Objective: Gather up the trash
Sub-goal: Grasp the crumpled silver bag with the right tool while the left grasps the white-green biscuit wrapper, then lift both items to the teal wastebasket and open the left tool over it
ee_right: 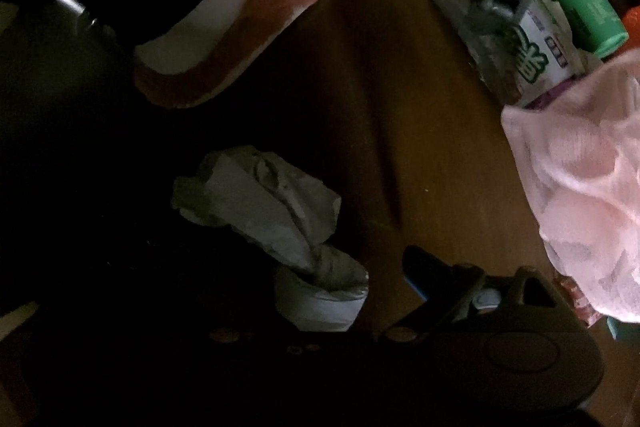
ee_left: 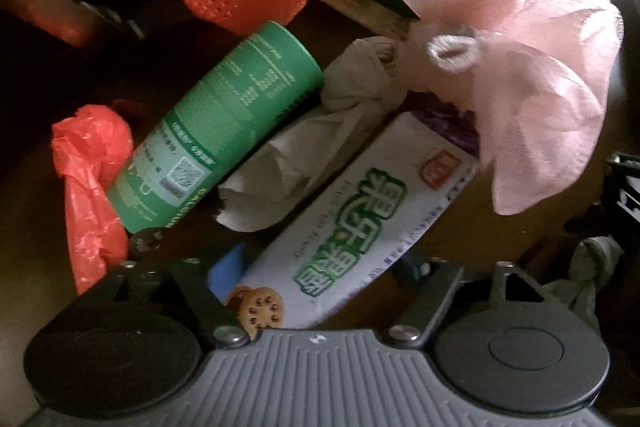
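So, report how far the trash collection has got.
Done: nothing visibly collected; no bin is in view. In hand: the left gripper straddles the cookie box, jaws apart, not clearly gripping; the right gripper hovers at a crumpled tissue, its jaws too dark to judge. Left: the green tube, red plastic bag and wadded paper lie on the table.
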Demonstrator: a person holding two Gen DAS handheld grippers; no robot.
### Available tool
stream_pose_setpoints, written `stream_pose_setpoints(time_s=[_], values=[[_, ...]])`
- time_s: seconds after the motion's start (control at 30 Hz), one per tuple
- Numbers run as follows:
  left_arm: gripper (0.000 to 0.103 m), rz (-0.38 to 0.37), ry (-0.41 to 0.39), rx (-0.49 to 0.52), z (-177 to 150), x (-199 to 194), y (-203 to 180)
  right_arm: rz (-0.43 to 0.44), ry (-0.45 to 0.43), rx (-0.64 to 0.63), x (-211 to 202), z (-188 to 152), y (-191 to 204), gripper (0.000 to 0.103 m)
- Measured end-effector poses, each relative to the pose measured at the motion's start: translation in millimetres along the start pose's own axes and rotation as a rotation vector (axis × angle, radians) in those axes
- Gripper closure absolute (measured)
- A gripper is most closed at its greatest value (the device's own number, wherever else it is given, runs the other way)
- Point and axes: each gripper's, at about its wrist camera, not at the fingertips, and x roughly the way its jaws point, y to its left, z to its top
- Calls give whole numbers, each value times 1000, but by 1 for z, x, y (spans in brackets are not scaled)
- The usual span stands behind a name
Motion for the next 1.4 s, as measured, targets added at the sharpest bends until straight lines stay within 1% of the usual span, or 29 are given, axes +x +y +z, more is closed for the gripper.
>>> stream_pose_setpoints(time_s=[0.13, 0.17, 0.2, 0.23, 0.27, 0.3, 0.4, 0.47, 0.53, 0.57, 0.63, 0.7, 0.73, 0.8, 0.87, 0.9, 0.97, 1.1, 1.23, 1.3, 1.4], values=[[35, 36, 4, 5, 2, -4, -3, -28, -3, -36, -1, -3, 5, 9], [35, 44, 4, 7, 3, -12, -10, -29, -6, -40, -2, -4, 5, 12], [36, 52, 0, 8, 2, -12, -12, -21, -2, -40, -2, -5, 6, 21], [36, 59, -2, 6, 1, -14, -13, -25, 2, -37, -2, -7, 5, 35], [36, 66, -6, 6, 1, -15, -16, -59, -7, -44, -4, -8, 6, 56], [37, 68, -11, 6, -1, -16, -19, -90, -14, -60, -6, -9, 6, 55], [39, 81, -21, 11, -1, -20, -23, -54, 3, -20, -7, -7, -2, 56], [41, 88, -30, 14, -1, -26, -23, -70, -9, -1, -13, -8, -6, 57], [43, 93, -28, 4, -3, -32, -23, -66, -23, 35, -25, -10, -13, 58], [47, 90, -29, -5, -6, -37, -19, -62, -23, 51, -31, -12, -15, 58], [48, 85, -28, -26, -11, -48, -14, -53, -20, 68, -45, -13, -22, 58], [51, 76, -41, -45, -15, -62, -12, -63, -30, 101, -63, -16, -25, 58], [52, 76, -50, -51, -18, -70, -11, -72, -38, 123, -73, -16, -23, 58], [55, 86, -66, -66, -17, -83, -10, -94, -55, 169, -95, -16, -31, 58], [55, 99, -91, -83, -18, -103, -10, -112, -71, 238, -114, -16, -39, 58], [55, 105, -107, -85, -18, -110, -9, -118, -78, 278, -125, -6, -45, 58], [55, 155, -152, -72, -17, -135, -7, -135, -107, 368, -154, -10, -56, 58], [55, 231, -249, -91, -13, -192, 2, -201, -208, 524, -222, -18, -72, 58], [55, 300, -370, -114, -11, -259, 2, -286, -309, 615, -287, -26, -74, 58], [55, 333, -434, -132, -12, -293, 0, -315, -362, 657, -315, -36, -77, 58], [55, 362, -521, -172, -10, -344, -5, -354, -438, 705, -365, -44, -65, 58]])
